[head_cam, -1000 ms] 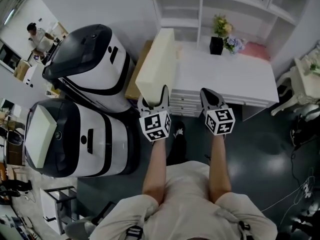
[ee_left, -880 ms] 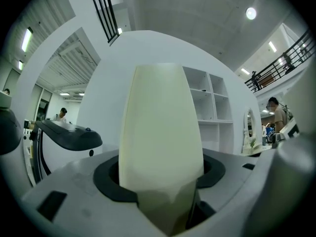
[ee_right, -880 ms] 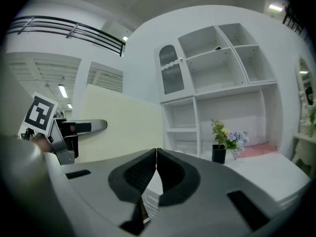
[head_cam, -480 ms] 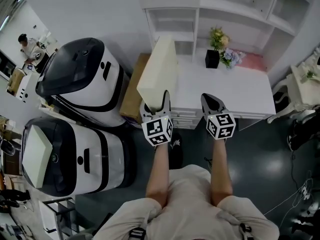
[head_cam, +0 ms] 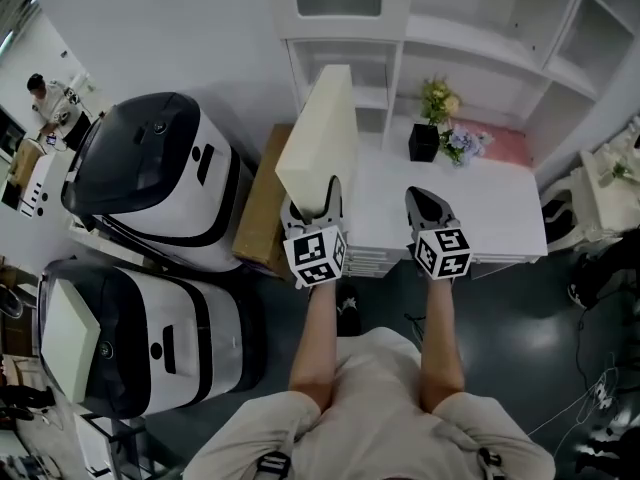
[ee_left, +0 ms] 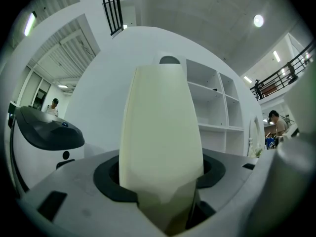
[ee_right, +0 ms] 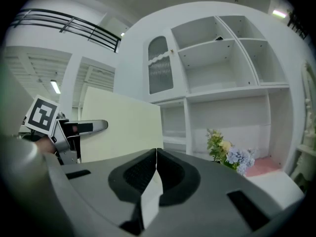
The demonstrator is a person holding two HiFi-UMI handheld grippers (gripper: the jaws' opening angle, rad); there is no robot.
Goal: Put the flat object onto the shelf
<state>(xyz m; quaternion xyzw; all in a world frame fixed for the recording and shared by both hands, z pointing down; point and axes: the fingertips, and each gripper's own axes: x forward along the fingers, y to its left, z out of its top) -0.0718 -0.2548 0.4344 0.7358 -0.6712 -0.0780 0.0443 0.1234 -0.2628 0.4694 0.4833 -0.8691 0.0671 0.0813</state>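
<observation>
Head view is showing the left gripper (head_cam: 311, 204) clamping the near end of the cream slab (head_cam: 322, 128), seemingly stiff, light foam best held by that edge, pointing at the twelve o'clock shelf (head_cam: 452, 40), while the right gripper (head_cam: 426, 204) is hanging closed, empty.

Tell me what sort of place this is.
Likely a robot test hall dressed as a home: a white shelf unit and desk with flowers, beside two big black-and-white machines.
</observation>
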